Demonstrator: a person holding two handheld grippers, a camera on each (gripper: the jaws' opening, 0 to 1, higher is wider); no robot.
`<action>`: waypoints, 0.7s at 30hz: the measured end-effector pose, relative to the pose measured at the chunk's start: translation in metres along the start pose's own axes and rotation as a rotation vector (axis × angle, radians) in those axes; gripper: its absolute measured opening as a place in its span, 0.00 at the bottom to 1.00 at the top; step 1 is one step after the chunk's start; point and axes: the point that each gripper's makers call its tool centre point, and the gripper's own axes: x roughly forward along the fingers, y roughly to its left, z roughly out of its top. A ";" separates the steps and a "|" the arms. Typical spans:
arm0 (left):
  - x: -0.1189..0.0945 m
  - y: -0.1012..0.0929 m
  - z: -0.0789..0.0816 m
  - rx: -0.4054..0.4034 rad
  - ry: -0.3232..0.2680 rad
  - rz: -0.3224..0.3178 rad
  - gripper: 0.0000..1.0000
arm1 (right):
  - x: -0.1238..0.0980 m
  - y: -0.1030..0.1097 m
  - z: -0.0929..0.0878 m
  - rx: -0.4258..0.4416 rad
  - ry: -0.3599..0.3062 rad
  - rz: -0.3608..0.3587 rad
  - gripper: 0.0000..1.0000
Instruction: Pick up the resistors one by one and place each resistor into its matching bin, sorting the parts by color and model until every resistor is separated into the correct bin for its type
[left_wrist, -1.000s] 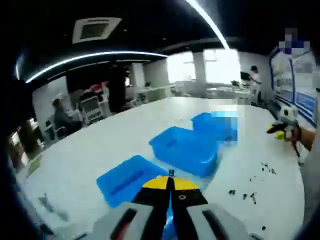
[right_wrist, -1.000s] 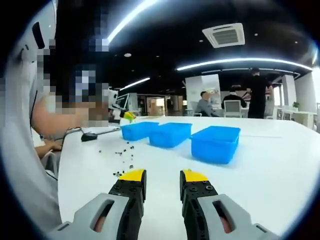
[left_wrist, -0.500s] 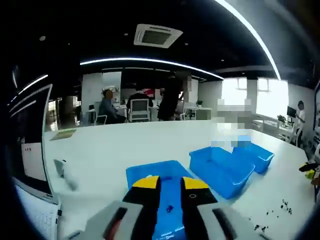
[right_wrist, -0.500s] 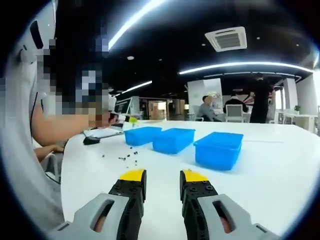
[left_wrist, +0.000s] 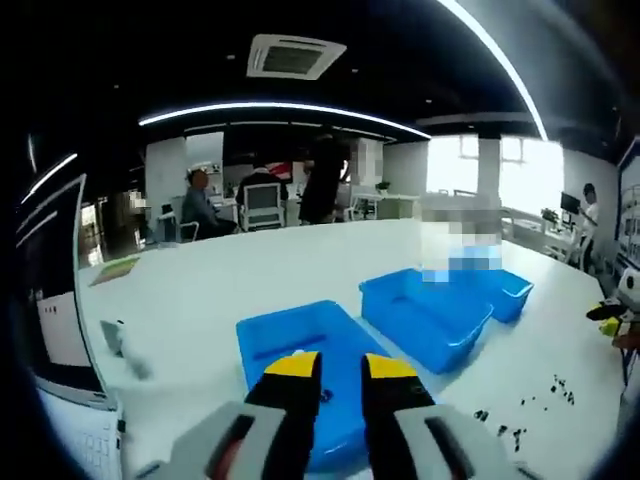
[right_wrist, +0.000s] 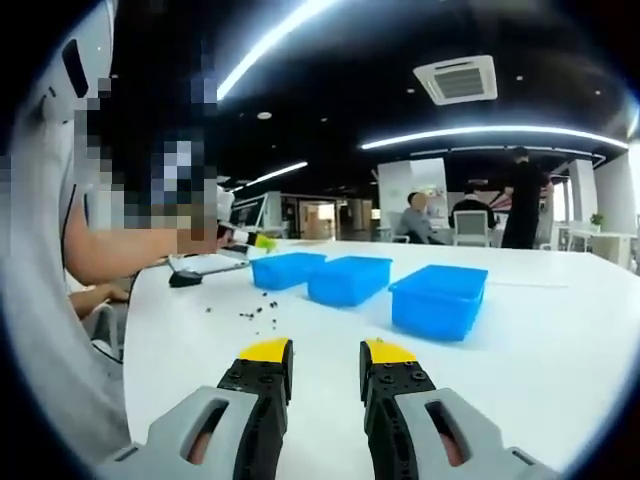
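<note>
Blue bin (left_wrist: 290, 340) now under parted left claw (left_wrist: 340, 365)

My left gripper (left_wrist: 341, 365) has gone from pinched shut a second ago, with a small dark part nipped at the tips, to open: I see a gap between the yellow-tipped jaws. That part is out of the tips now; a small dark speck lies in the nearest blue bin (left_wrist: 300, 345) between the jaws, though I cannot tell whether it is the same one. The left view has swung level, bringing the bins closer and lower in the frame. In the right view, the scattered resistors (right_wrist: 255, 313) and the three bins sit slightly farther off after a small camera shift.
</note>
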 end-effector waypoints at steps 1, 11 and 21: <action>0.000 -0.005 0.001 0.035 0.009 -0.025 0.19 | 0.000 0.000 0.000 0.000 -0.001 0.001 0.29; 0.005 -0.061 -0.003 0.354 0.148 -0.247 0.18 | 0.000 -0.002 -0.004 0.005 0.002 -0.008 0.29; -0.029 -0.136 -0.048 0.657 0.471 -0.548 0.14 | -0.008 -0.011 -0.009 0.020 0.007 -0.034 0.29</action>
